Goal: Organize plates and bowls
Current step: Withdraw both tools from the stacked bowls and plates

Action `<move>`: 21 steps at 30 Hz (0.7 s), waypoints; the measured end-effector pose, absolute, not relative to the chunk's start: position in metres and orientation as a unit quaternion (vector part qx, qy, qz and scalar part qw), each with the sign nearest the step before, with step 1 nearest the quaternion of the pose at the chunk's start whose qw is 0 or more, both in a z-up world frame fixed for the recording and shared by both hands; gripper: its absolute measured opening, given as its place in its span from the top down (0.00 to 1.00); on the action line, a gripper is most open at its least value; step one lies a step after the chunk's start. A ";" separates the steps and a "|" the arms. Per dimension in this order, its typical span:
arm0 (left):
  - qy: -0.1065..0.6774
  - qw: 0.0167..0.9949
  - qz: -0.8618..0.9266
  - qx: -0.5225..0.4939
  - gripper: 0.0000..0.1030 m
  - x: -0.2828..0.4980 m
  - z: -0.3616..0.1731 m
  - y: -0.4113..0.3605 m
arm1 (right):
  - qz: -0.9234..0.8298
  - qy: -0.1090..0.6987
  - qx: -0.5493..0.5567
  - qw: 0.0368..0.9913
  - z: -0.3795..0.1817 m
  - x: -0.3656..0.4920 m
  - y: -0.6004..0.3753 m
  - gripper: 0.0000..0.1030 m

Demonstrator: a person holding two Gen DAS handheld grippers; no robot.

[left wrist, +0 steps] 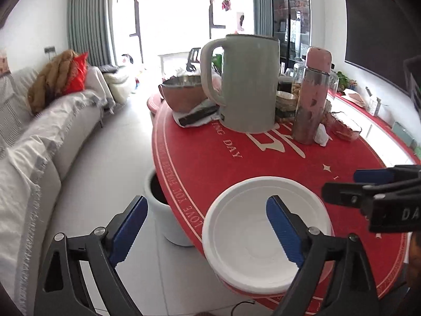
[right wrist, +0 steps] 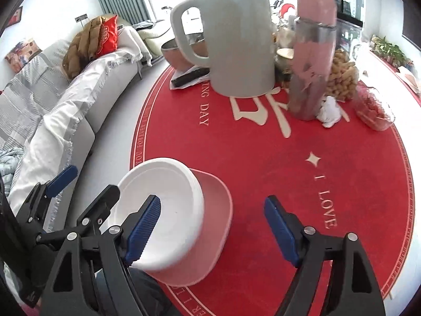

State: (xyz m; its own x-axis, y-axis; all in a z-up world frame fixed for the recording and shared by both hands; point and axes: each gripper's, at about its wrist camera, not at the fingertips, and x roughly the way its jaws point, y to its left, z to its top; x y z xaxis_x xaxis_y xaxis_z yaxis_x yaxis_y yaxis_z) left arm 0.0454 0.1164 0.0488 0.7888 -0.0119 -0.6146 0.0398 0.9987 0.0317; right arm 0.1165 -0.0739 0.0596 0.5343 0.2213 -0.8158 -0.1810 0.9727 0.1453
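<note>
While both tongs, left and right, stand apart and empty, white bowl sits nested in pink bowl at table edge (light, rigid, probably slippery; take by rim).

White bowl covers most of the pink bowl beneath it at the near edge of the table. Metal bowl is partly hidden behind the kettle. Items behind the pink bottle are crowded and indistinct. White bin is partly hidden beneath the table's left edge. Table lettering is cut off at the lower frame edge.
</note>
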 end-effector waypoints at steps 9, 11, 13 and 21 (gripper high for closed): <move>0.329 0.943 -0.009 0.051 0.09 0.033 0.057 0.088 | 0.113 0.427 -0.027 0.897 0.078 0.095 -0.073 0.00; 0.332 0.942 -0.009 0.056 0.09 0.032 0.057 0.083 | 0.114 0.427 -0.020 0.897 0.078 0.095 -0.077 0.00; 0.331 0.941 -0.008 0.062 0.09 0.031 0.057 0.078 | 0.113 0.429 -0.014 0.896 0.079 0.095 -0.081 0.00; 0.333 0.940 -0.008 0.076 0.09 0.026 0.061 0.061 | 0.107 0.432 -0.010 0.895 0.075 0.089 -0.098 0.00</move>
